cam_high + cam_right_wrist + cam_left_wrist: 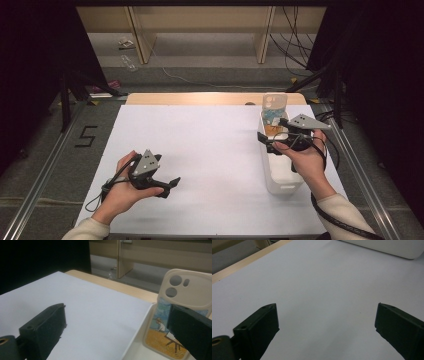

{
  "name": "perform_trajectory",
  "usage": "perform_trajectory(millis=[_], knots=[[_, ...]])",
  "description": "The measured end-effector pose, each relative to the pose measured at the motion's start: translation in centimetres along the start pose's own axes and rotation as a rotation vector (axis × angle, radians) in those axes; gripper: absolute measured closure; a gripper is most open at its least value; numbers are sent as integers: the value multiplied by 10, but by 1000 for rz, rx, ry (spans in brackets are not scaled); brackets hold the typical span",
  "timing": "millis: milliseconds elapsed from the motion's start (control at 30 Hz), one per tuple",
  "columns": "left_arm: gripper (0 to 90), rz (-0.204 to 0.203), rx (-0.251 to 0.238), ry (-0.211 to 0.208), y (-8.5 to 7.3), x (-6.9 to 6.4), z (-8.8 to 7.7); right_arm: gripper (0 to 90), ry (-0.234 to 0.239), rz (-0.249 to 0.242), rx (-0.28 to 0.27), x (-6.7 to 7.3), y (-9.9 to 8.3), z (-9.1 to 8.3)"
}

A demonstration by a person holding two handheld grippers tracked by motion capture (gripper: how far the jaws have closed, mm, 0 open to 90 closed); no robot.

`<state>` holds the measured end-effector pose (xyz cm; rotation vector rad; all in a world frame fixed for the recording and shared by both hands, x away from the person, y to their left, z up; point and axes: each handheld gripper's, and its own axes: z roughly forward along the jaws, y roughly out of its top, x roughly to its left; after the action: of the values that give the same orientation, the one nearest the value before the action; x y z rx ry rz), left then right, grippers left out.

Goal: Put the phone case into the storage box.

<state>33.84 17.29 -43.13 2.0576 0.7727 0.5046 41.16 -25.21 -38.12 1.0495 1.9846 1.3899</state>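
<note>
**Phone case stands in white bin as two open grippers wait over the table**

A person works at a table covered by a white sheet [210, 150], a hand-held gripper in each hand. At about 3 o'clock on the sheet sits a long white bin [282, 180], and at its far end a phone case [274, 112] stands upright, leaning against the bin's end wall. The case is cream-coloured with a raised camera block at the top — two round cut-outs and a small oval one — and below that a printed picture: blue sky, a figure in white, and orange-yellow ground.

The right gripper [272, 140], held in the right hand [305, 157], hovers over the far part of the bin, just short of the case. In the right gripper view its jaws are spread wide and hold nothing; the case [186, 315] rises just behind the right-hand jaw, which covers part of the print. Whether that jaw touches the case cannot be told.

The left gripper [170, 186], in the left hand [127, 187], sits low over the sheet at about 7 o'clock, well apart from the bin. Its jaws too are wide apart and empty — the left gripper view shows bare sheet between them, with the bin's side [387, 247] at the top edge.
</note>
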Motion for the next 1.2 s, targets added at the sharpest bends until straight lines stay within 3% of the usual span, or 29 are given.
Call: perform_trajectory(millis=[333,1200], knots=[[47,-17,-5,-3,-3,0,-3,42,55,-18,22,7,-6,-6],[47,-37,-20,18,-8,1,-9,51,102,-37,-4,16,-21,-24]])
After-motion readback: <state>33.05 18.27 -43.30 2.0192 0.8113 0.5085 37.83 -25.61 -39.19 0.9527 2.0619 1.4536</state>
